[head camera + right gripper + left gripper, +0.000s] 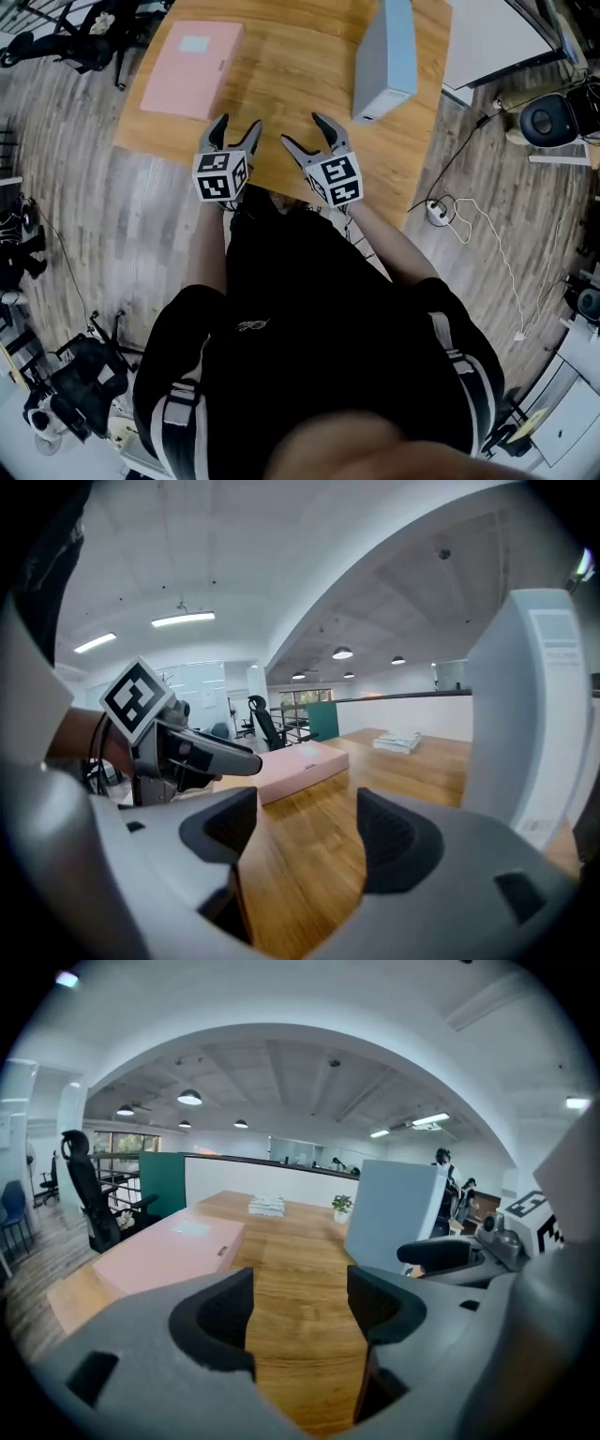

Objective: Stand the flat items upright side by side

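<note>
1. Left gripper [237, 127]: you hold it over the near edge of the desk [291, 84]. The jaws stand apart with only bare wood between them. It carries nothing.

2. Right gripper [305, 131]: this sits just beside the left one, also at the near edge. Its jaws are spread and it is empty. You have the two tips angled toward each other and slightly down, which looks like a ready stance ahead of a two-handed lift.

3. Blue box [386, 56]: it stands upright by the right edge, beyond your right gripper, with its narrow face up. This one looks finished. It probably serves as the marker for where its neighbour goes.

4. Pink box [192, 67]: it lies flat with its broad face up, near the left edge and well apart from the blue box. It is the item that remains to be stood up. Lying flat, it gives you only thin sides to pinch, so you will likely need both jaws, one at each side, or a tip-up from one edge.

5. White stack [267, 1206] and small plant [341, 1206]: both sit at the far end of the desk, clear of your work.
</note>
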The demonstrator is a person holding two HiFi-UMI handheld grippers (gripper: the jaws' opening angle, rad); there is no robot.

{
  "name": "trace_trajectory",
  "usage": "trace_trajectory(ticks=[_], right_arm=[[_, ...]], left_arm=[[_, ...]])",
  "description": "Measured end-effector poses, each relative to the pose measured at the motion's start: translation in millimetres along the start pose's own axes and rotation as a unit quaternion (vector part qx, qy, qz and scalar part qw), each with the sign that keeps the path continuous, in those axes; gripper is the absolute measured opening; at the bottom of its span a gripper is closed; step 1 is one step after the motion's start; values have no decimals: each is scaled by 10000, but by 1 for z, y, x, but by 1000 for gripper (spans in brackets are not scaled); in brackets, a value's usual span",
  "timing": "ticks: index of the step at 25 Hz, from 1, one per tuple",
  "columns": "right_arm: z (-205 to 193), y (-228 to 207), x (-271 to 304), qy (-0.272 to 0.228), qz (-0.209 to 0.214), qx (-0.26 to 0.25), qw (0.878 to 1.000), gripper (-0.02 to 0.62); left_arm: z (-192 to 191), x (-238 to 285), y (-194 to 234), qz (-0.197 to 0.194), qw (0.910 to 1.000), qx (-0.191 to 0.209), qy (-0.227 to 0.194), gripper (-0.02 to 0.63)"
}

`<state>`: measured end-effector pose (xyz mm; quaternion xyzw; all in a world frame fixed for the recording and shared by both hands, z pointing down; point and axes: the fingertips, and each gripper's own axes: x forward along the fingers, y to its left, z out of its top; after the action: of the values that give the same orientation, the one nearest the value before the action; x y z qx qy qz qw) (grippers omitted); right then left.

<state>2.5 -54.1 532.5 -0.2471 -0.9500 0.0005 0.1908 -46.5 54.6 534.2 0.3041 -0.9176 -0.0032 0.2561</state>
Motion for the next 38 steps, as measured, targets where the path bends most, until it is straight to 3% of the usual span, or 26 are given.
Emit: trace_trajectory(ticks=[3,8,18,25,32,35,38], right_arm=[[10,19,24,7,279,-96,9996,337],[35,47,67,-17,615,-58,9981,337],[64,66,172,172,513,395,9978,334],[66,72,240,518,377,753,9951,334],[60,56,294,887,-218,1280,9876,334],[52,48,308,1032,-414,1393,9840,334],[39,43,316,1294,-564,1678,9757,325]], left_arm=[[5,-16,26,168,9987,-401,-261,318],[13,-29,74,389,9981,-348,-328,319],[40,-11,193,185,9986,-488,-124,319],[56,27,263,-153,9990,-305,293,319],[70,69,317,-769,9921,150,981,328],[67,87,330,-1060,9837,430,1385,351],[55,104,345,-1337,9686,611,2007,357]])
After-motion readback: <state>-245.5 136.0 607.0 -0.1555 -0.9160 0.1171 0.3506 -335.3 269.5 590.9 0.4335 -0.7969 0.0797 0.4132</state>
